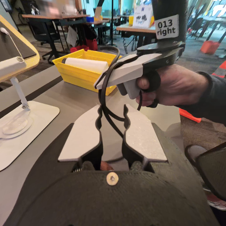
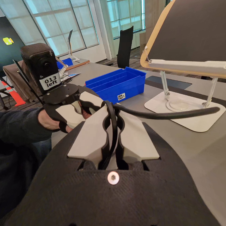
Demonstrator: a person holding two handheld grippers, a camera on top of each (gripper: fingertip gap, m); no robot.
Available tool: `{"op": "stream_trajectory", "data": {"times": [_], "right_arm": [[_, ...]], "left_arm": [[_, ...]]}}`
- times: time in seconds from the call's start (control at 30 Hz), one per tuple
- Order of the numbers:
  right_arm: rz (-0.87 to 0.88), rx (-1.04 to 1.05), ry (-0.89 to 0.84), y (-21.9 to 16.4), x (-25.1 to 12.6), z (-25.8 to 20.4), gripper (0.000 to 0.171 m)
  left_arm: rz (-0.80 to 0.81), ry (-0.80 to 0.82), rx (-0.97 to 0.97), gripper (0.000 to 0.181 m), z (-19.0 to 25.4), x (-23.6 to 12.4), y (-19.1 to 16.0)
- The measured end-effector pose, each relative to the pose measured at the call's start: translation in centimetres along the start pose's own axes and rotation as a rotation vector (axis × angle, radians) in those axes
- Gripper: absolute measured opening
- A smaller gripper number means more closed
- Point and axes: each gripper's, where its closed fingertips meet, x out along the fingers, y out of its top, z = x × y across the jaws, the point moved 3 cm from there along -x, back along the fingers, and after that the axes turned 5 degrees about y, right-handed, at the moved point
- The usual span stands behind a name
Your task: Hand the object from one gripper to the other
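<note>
- Black cable (image 2: 113,122): looped, pinched between right gripper (image 2: 113,113) fingers, held in the air above the grey table (image 2: 171,152). One free end arcs off over the white stand base (image 2: 183,117).
- In left wrist view, same black cable (image 1: 104,95) hangs down from right gripper (image 1: 97,85); lower strands drop into the gap of left gripper (image 1: 112,107).
- Right gripper: closed tight on the cable, white fingers (image 2: 93,134) nearly meeting, cable squeezed in the wavy black pads.
- Left gripper: fingers (image 1: 84,132) parted, moderate gap, gripping nothing. Cable strand runs through the gap, may brush the right-hand pad; contact unclear.
- Also seen in right wrist view: left gripper (image 2: 94,107) tucked just behind the cable loop, opening hard to read from that angle.
- Step, as judged: mid-handover, right to left. Receiver positioned around the cable, not yet clamped.
- Next move calls for: close left on the strand between its pads, confirm hold, only then open right. Strand sits off-centre toward one pad, so a small nudge to centre it first.
- Risk: thin, springy cable could slip from the wavy pads if right releases early.
- Surroundings: yellow bin (image 1: 79,73) with a white roll (image 1: 85,64) behind, blue bin (image 2: 117,84) on the table, tilted board on a stand (image 2: 189,36) beside it.
</note>
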Motion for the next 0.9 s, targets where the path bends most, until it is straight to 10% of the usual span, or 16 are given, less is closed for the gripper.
{"op": "stream_trajectory", "data": {"times": [0.5, 0.9], "right_arm": [[0.018, 0.036, -0.044, -0.6, 1.7, -0.3, 0.000], [0.003, 0.030, -0.041, -0.9, 2.5, -1.3, 0.000]], "left_arm": [[-0.127, 0.256, 0.168, 0.118, 1.0, 1.4, -3.4], [-0.124, 0.539, 0.251, 0.034, -2.1, 1.0, -3.2]]}}
